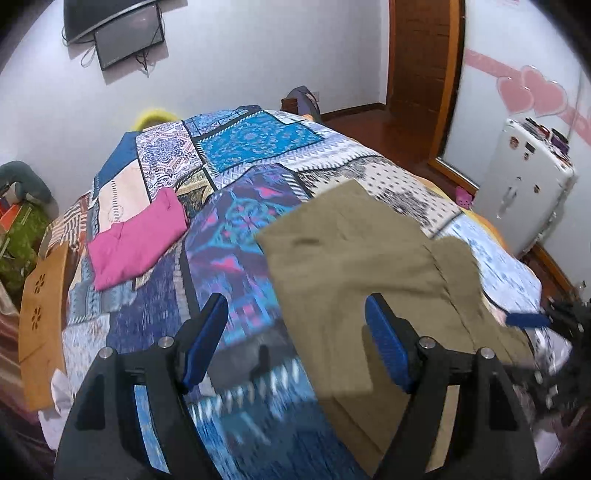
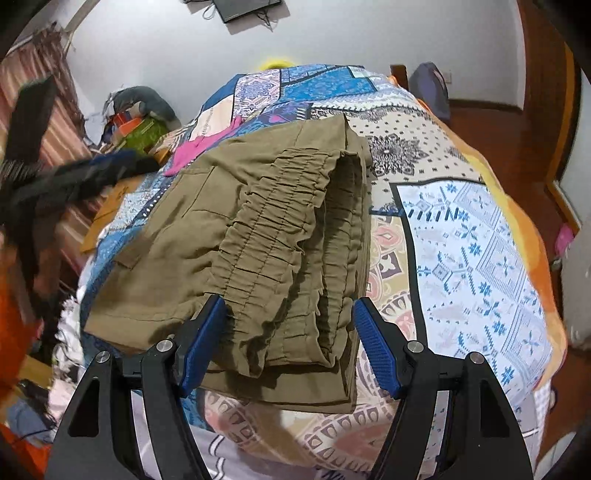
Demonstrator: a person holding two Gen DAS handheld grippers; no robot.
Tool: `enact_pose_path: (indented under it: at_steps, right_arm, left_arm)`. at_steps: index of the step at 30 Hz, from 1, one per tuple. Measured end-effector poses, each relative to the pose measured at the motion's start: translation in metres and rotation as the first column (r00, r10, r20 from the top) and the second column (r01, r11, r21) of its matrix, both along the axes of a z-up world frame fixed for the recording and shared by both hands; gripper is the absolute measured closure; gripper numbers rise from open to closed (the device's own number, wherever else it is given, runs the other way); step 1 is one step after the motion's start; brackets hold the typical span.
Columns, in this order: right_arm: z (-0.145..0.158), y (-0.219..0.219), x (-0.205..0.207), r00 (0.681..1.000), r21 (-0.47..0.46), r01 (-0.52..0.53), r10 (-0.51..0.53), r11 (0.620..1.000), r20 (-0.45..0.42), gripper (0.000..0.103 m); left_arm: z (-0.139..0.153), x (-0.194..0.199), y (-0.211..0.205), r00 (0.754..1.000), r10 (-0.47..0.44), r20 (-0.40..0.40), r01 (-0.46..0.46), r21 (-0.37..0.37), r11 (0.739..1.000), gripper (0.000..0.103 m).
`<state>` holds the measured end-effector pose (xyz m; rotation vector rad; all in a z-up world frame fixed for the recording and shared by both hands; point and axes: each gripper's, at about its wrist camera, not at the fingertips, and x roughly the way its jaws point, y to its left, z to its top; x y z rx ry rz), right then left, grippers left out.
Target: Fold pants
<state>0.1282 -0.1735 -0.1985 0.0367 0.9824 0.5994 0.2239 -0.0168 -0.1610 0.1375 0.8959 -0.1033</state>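
Observation:
The olive-khaki pants (image 2: 258,236) lie folded on the patchwork bedspread (image 2: 480,236), elastic waistband on top and toward me. My right gripper (image 2: 290,339) is open, its blue pads either side of the waistband end, just above it. In the left wrist view the pants (image 1: 351,258) lie right of centre. My left gripper (image 1: 297,339) is open and empty above the bedspread (image 1: 229,236), its right pad over the pants' near edge. The right gripper's blue tip (image 1: 528,319) shows at the far right, blurred.
A folded pink garment (image 1: 136,240) lies on the bed's left side. An orange wooden board (image 1: 40,321) stands at the left edge. A white fridge (image 1: 528,184) and a wooden door (image 1: 421,55) are at the right. A monitor (image 1: 125,33) hangs on the far wall.

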Motion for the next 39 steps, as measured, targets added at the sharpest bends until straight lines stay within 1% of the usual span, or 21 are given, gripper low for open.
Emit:
enact_pose_path:
  at_steps: [3,4,7,9,11,13,15,17,19,20,21,22,23,24,25,26,30,34,36,39]
  right_arm:
    - [-0.001,-0.002,0.003,1.000,0.001,0.001,-0.001,1.000,-0.007,0.030]
    - [-0.002,-0.003,0.004,1.000,0.002,0.001,-0.001,1.000,-0.008,0.028]
    - [-0.004,-0.004,0.007,1.000,0.013,-0.003,0.003,1.000,-0.012,0.026]
    - [-0.004,-0.005,0.008,1.000,0.019,-0.008,0.008,1.000,-0.013,0.026]
    - [-0.004,-0.005,0.008,1.000,0.018,-0.015,0.015,1.000,-0.001,0.026]
    - [-0.004,-0.005,0.007,1.000,0.017,-0.015,0.015,1.000,0.001,0.026]
    - [-0.004,-0.005,0.007,1.000,0.023,-0.011,0.011,1.000,-0.005,0.026]
    - [-0.004,-0.005,0.008,1.000,0.027,-0.011,0.011,1.000,-0.011,0.026]
    - [-0.004,-0.005,0.009,1.000,0.029,-0.013,0.013,1.000,-0.015,0.026]
    - [-0.004,-0.005,0.010,1.000,0.030,-0.012,0.013,0.999,-0.019,0.026]
    - [-0.004,-0.005,0.011,1.000,0.030,-0.012,0.013,0.999,-0.020,0.026]
    - [-0.003,-0.005,0.011,1.000,0.031,-0.011,0.012,0.999,-0.021,0.026]
    - [-0.002,-0.005,0.012,1.000,0.032,-0.008,0.009,0.999,-0.019,0.026]
    - [-0.002,-0.004,0.012,1.000,0.031,-0.005,0.005,1.000,-0.018,0.026]
    - [-0.001,-0.004,0.012,1.000,0.029,-0.003,0.003,1.000,-0.016,0.026]
    - [-0.001,-0.004,0.012,1.000,0.027,0.000,0.001,1.000,-0.014,0.026]
    - [0.004,-0.003,0.013,1.000,0.010,0.018,-0.018,1.000,-0.003,0.026]
    - [0.011,-0.006,0.013,0.999,-0.021,0.047,-0.047,0.999,0.019,0.025]
    - [0.015,-0.006,0.012,0.998,-0.037,0.058,-0.056,0.998,0.036,0.024]
    - [0.023,-0.006,0.012,0.996,-0.044,0.064,-0.061,0.997,0.072,0.024]
  left_arm:
    - [-0.010,0.033,0.005,1.000,-0.002,-0.027,0.002,0.011,1.000,0.026]
    - [-0.016,0.046,0.007,0.999,-0.002,-0.050,0.002,0.008,1.000,0.026]
    - [-0.036,0.074,0.014,0.992,-0.014,-0.123,0.010,-0.033,0.999,0.028]
    - [-0.048,0.090,0.019,0.987,-0.005,-0.158,-0.002,-0.046,0.999,0.037]
    - [-0.061,0.103,0.022,0.981,-0.007,-0.195,-0.006,-0.063,0.998,0.041]
    - [-0.074,0.114,0.027,0.974,-0.008,-0.227,-0.014,-0.096,0.995,0.042]
    - [-0.082,0.121,0.033,0.969,-0.014,-0.248,-0.024,-0.149,0.989,0.042]
    - [-0.082,0.125,0.036,0.969,-0.022,-0.244,-0.022,-0.177,0.984,0.042]
    - [-0.082,0.128,0.037,0.971,-0.025,-0.239,-0.020,-0.183,0.983,0.047]
    - [-0.082,0.127,0.037,0.972,-0.024,-0.234,-0.019,-0.182,0.983,0.055]
    - [-0.082,0.127,0.036,0.974,-0.014,-0.228,-0.024,-0.164,0.986,0.067]
    - [-0.081,0.127,0.036,0.975,0.002,-0.223,-0.034,-0.139,0.990,0.073]
    - [-0.080,0.127,0.036,0.975,0.009,-0.222,-0.040,-0.134,0.990,0.079]
    - [-0.079,0.125,0.037,0.975,0.009,-0.221,-0.042,-0.147,0.988,0.086]
    - [-0.079,0.124,0.037,0.976,0.007,-0.220,-0.043,-0.159,0.986,0.088]
    - [-0.078,0.122,0.037,0.977,0.011,-0.215,-0.045,-0.152,0.987,0.089]
    - [-0.074,0.115,0.033,0.983,0.030,-0.180,-0.047,-0.091,0.995,0.091]
    - [-0.061,0.101,0.042,0.988,0.065,-0.140,-0.074,-0.066,0.995,0.093]
    - [-0.053,0.088,0.050,0.989,0.098,-0.112,-0.104,-0.042,0.994,0.095]
    - [-0.046,0.060,0.067,0.983,0.148,-0.106,-0.154,-0.052,0.987,0.095]
